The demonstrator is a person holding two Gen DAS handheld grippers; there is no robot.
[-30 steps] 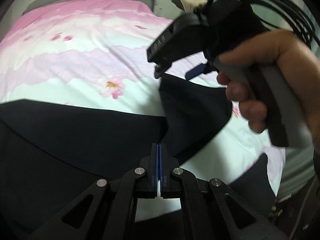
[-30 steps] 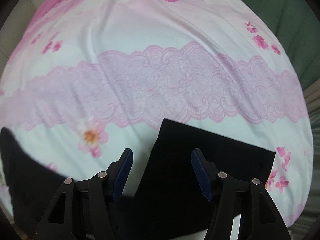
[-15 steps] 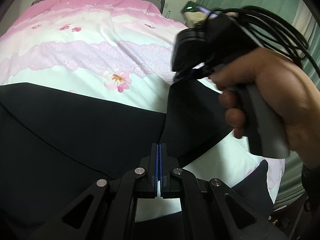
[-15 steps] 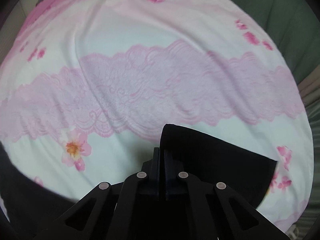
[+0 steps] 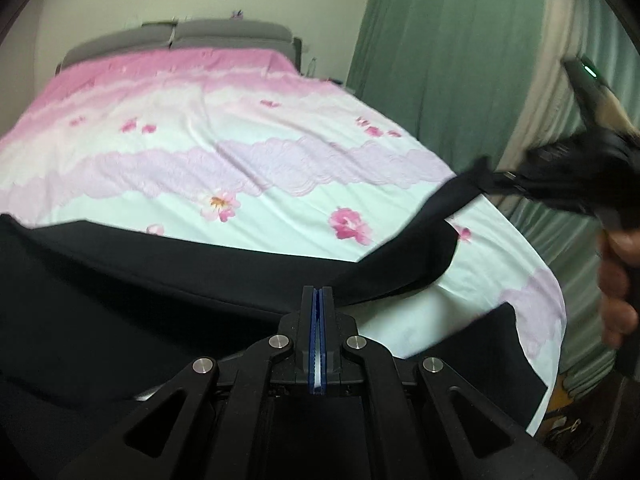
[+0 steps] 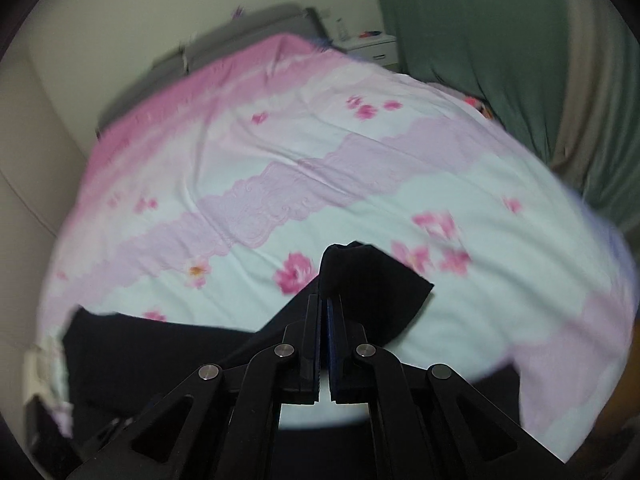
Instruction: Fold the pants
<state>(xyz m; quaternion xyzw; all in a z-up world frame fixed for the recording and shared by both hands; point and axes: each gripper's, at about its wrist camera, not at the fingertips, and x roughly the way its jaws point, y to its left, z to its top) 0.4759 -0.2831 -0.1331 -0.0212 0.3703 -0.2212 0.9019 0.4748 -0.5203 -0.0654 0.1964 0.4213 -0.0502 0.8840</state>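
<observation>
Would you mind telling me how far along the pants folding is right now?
Done: both grippers have hold of the black pants. The left gripper is shut on the fabric near the crotch; the right gripper is shut on a leg end. In hand: that leg is lifted off the bed. Left: no finished fold shows; most of the pants lie spread out.
</observation>
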